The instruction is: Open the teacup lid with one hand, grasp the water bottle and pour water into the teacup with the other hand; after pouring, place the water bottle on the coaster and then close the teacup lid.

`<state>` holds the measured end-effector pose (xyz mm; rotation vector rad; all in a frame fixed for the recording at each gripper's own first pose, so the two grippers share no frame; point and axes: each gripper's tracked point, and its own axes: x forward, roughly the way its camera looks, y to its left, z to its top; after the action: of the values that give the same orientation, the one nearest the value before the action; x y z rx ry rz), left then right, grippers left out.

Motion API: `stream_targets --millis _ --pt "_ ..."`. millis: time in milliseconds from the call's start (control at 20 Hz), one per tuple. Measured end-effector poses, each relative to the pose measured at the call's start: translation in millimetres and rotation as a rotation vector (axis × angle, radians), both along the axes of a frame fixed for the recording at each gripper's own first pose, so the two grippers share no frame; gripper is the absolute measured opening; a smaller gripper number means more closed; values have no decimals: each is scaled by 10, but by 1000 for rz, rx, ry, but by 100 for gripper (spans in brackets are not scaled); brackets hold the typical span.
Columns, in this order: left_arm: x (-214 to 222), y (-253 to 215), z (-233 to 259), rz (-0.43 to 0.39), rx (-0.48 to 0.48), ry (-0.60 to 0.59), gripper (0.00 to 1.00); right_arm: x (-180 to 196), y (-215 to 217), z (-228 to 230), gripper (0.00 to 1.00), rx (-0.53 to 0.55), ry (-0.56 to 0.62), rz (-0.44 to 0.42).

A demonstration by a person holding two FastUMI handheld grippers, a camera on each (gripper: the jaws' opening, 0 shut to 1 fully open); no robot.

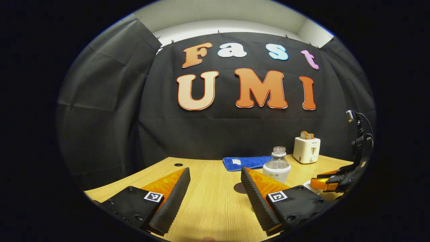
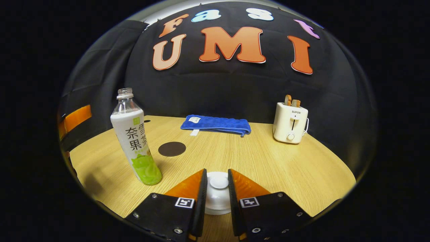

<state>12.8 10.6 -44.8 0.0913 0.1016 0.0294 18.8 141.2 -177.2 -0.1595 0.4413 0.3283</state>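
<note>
I am looking along my right hand-held gripper (image 2: 216, 183), and its two fingers sit on each side of the white teacup lid (image 2: 218, 191), with the little round knob between them. The fingers look close to the knob, but I cannot tell if they press on it yet, so I cannot say if this gripper is really pinching. I think it is there to lift the lid off, which is the first step of the job. The lid looks like it is on the cup now. My left hand-held gripper (image 1: 215, 181) is spread wide and holds nothing. It hangs low over the wooden surface (image 1: 208, 201) and points toward the water bottle (image 1: 277, 164), so I think it is getting ready to grab it. In the right gripper view the water bottle (image 2: 134, 137) stands upright with no cap on, to the left of the cup and a bit apart from it. That is handy, because water can pour out as soon as it is tipped. The dark round coaster (image 2: 172, 149) lies flat just behind the bottle, near enough to set the bottle on later. A blue cloth (image 2: 216, 124) and a white toaster (image 2: 290, 122) sit far back by the wall, well out of the way.
</note>
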Motion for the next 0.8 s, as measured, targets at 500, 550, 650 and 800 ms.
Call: stream_targets --millis 500,550,650,800 --pt "-39 -331 -84 -74 -35 16 96 -39 -153 512 21 73 -107 -46" --pt "-43 -388 -100 -85 -38 20 97 -41 -213 587 21 80 -121 -51" --pt "-58 -513 -126 -111 -40 27 97 -17 -419 667 20 74 -143 -89" --pt "-72 -727 -211 -154 -46 43 97 55 -757 676 20 80 -137 -161"
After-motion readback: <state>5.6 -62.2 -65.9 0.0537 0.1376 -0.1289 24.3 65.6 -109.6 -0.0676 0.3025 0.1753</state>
